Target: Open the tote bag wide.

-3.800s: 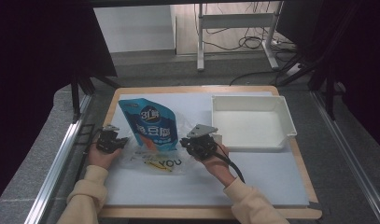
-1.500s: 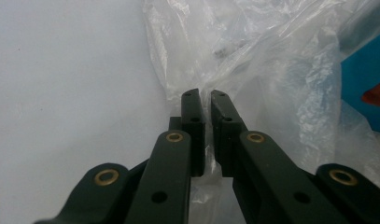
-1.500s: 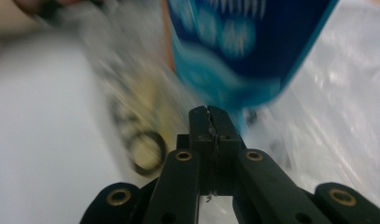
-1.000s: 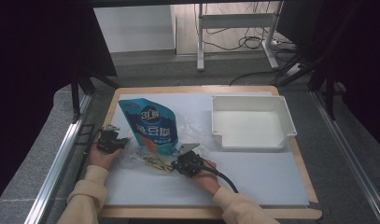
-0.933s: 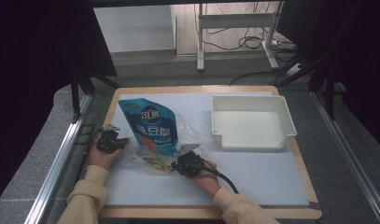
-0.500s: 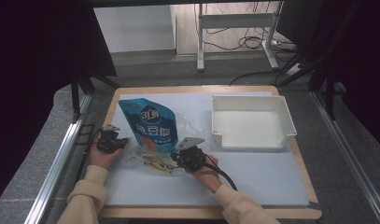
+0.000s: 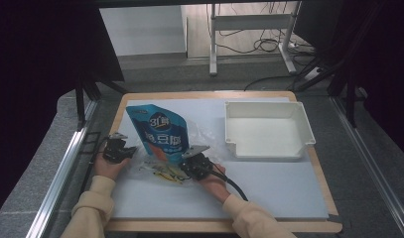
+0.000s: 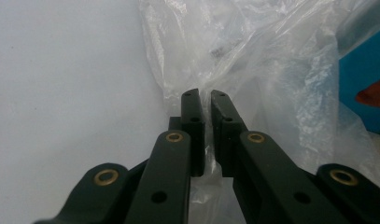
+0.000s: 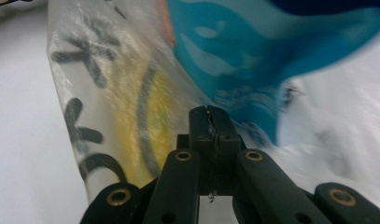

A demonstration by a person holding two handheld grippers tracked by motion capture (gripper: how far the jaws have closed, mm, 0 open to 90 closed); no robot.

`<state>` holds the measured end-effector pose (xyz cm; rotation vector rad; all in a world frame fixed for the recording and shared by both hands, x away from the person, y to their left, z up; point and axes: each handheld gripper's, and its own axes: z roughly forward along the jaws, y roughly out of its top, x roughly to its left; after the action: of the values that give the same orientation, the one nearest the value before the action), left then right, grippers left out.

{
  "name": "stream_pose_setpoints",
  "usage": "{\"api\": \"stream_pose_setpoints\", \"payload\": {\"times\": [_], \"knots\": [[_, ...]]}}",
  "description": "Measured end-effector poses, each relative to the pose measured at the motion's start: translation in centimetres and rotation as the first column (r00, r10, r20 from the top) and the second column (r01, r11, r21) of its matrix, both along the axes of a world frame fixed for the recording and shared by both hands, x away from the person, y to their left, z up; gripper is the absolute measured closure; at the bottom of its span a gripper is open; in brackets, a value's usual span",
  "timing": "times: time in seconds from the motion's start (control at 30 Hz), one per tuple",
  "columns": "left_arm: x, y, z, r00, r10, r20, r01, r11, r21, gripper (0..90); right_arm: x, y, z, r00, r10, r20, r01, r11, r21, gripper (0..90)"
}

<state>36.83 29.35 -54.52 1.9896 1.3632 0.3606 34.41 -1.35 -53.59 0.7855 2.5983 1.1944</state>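
- Your right tool [image 7: 189, 159] is nearest you, its jaws pressed together on a thin fold of the clear plastic bag [image 7: 160, 171]; in the right gripper view the film runs pinched between the pads [image 9: 200, 122], beside the bag's yellow and black print.
- Your left tool [image 7: 124, 151] sits at the bag's other side, jaws nearly together with film caught between them, as the left gripper view shows [image 8: 204, 114].
- The bag lies crumpled on the worktop [image 7: 269, 183] between your hands, and the blue pouch [image 7: 159, 133] stands in it, tilted, its lower part inside the film.
- You appear to be mid-step in freeing the pouch from the bag, with both edges of the film secured.
- Next, draw the two grips apart and towards you so the mouth opens without tearing, and watch that the pouch does not topple.
- Beyond, the white tray [image 7: 303, 130] sits well apart, probably where the pouch goes.
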Motion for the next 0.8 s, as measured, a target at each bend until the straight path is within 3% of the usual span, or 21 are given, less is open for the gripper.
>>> {"api": "stream_pose_setpoints", "payload": {"times": [0.23,0.37,0.5,0.63,0.8], "knots": [[-0.1,0.0,0.0,1.0000,-0.004,-0.002,0.004,1.0000,0.003,85.9,-0.9,1.8,-0.6,0.9981,0.061,-0.007,-0.061,0.998,-0.022,88.8],[-0.1,0.0,0.1,1.0000,-0.007,-0.004,0.007,1.0000,0.005,85.9,-1.5,1.9,-0.6,0.9952,0.085,-0.049,-0.085,0.996,-0.005,88.9],[-0.1,0.0,0.1,0.9999,-0.010,-0.006,0.010,0.9999,0.005,85.9,-2.4,2.1,-0.6,0.9900,0.126,-0.064,-0.126,0.992,-0.001,89.0],[-0.1,0.1,0.1,0.9999,-0.011,-0.007,0.011,0.9999,0.005,85.9,-2.9,2.4,-0.4,0.9882,0.146,-0.047,-0.146,0.989,-0.005,88.9],[-0.1,0.1,0.1,0.9999,-0.011,-0.008,0.011,0.9999,0.001,85.9,-1.5,2.2,1.8,0.9938,0.110,-0.016,-0.109,0.993,0.052,88.9]]}}
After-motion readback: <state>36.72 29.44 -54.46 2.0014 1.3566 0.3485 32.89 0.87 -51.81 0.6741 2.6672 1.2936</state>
